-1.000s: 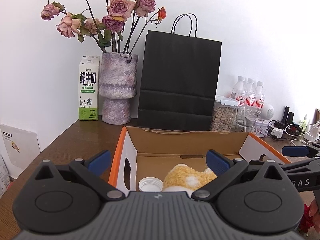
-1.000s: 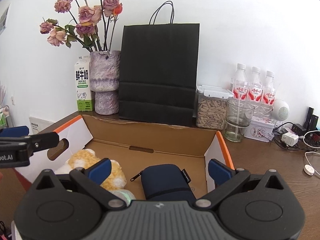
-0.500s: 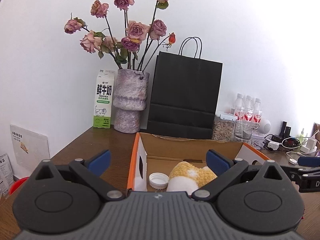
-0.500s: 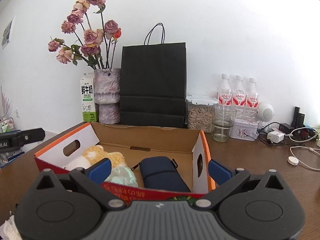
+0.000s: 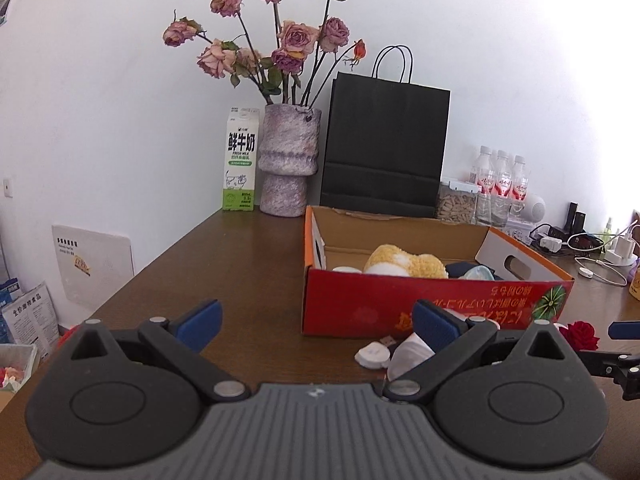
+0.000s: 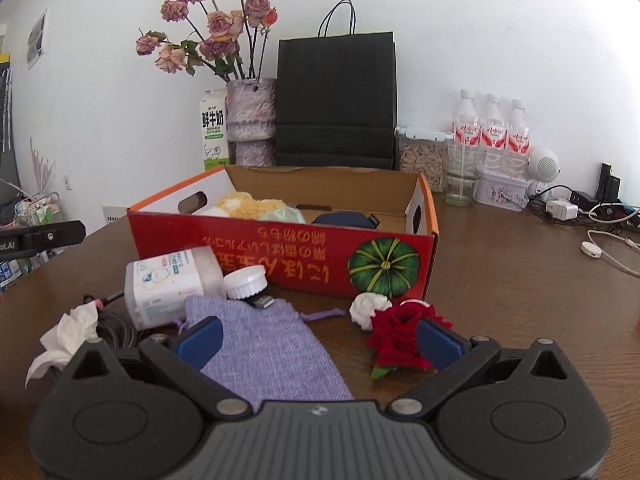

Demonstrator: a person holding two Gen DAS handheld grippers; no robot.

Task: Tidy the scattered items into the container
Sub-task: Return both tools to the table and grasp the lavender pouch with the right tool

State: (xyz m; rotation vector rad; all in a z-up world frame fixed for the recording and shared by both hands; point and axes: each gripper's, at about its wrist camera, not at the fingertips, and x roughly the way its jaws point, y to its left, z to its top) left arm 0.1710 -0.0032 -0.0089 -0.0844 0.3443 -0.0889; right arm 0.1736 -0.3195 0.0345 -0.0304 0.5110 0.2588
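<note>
The box [image 6: 280, 254] is red outside with yellow script, a green striped pumpkin and orange rims. Before it lie a lilac woven pouch [image 6: 268, 350], a red rose [image 6: 398, 338] and white tissue [image 6: 66, 336] on the dark brown table [image 6: 520, 280].

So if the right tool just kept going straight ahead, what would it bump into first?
Probably the lilac cloth pouch, lying between the open right tool's fingers; beyond it stands the red cardboard box. How high the tool is above the pouch is unclear.

Both wrist cameras sit low over the counter [image 5: 248, 264], looking forward toward the back wall. The left view stands off the cardboard box [image 5: 432, 304] at 2 o'clock; the right faces it [image 6: 280, 252] near, at 12 o'clock.
</note>
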